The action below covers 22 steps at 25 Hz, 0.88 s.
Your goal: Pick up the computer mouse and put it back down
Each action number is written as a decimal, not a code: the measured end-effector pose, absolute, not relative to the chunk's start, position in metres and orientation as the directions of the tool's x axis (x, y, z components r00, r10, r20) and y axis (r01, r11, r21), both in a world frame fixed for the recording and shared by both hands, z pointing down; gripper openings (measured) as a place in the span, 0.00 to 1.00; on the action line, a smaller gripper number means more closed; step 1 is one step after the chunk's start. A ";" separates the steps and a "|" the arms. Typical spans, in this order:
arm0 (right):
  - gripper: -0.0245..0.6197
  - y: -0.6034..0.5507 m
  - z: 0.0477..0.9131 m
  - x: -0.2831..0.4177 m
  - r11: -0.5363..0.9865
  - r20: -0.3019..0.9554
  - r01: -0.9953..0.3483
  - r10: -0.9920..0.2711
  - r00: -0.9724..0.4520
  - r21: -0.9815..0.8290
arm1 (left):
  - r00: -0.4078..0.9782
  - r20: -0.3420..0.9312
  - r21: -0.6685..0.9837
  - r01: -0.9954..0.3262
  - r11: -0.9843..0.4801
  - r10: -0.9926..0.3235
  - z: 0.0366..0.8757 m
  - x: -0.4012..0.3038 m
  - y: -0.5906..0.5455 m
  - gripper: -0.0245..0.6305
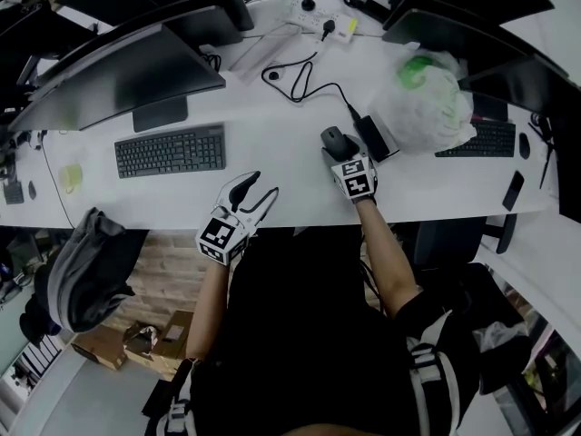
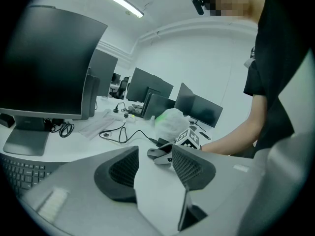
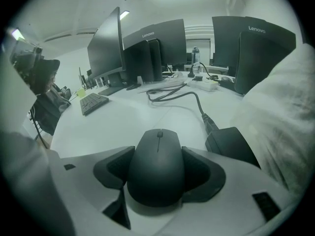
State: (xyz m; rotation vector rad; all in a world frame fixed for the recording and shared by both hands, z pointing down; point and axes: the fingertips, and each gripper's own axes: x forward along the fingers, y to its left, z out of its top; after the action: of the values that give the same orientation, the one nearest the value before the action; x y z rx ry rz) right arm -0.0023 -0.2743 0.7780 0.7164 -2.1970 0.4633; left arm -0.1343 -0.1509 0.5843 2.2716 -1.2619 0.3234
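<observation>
On the white desk (image 1: 272,121), close to its near edge, is the black mouse (image 1: 336,140), and the right gripper (image 3: 157,173) is clamped on it. The 2 pads (image 3: 114,170) press against the left and right sides of the mouse, and its wheel points away from the person. Whether the underside of the mouse touches the desk or is a little above it, I cannot tell. Just right of the mouse lies a black adapter (image 1: 374,137), and its cable (image 3: 198,102) curls away behind the mouse. Further right of the mouse, beyond the adapter, sits a white bag (image 1: 427,103) with something green inside. Well left of the mouse lies a black keyboard (image 1: 170,151), and behind that stands a monitor (image 1: 118,75). The left gripper (image 1: 252,193) is left of the mouse and nearer to the person, at the desk edge. Its 2 jaws are apart and nothing is between them. It does not touch the mouse.
</observation>
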 end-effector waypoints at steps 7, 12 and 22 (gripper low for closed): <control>0.50 -0.273 0.778 -0.004 0.786 0.765 -0.614 -0.350 -0.540 -0.075 | 0.541 0.426 0.318 -0.840 -0.439 -0.725 0.582 -0.132 -0.151 0.34; 0.50 -0.271 0.777 -0.004 0.780 0.756 -0.621 -0.357 -0.548 -0.082 | 0.545 0.423 0.316 -0.838 -0.445 -0.724 0.579 -0.132 -0.149 0.34; 0.59 -0.268 0.764 -0.002 0.789 0.748 -0.613 -0.381 -0.543 -0.042 | 0.563 0.397 0.293 -0.826 -0.482 -0.724 0.562 -0.131 -0.149 0.34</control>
State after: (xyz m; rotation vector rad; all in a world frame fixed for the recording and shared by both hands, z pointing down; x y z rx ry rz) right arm -0.0017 -0.2684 0.7644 0.7326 -2.2067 0.3861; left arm -0.1312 -0.1492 0.5616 2.3485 -1.2490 0.3030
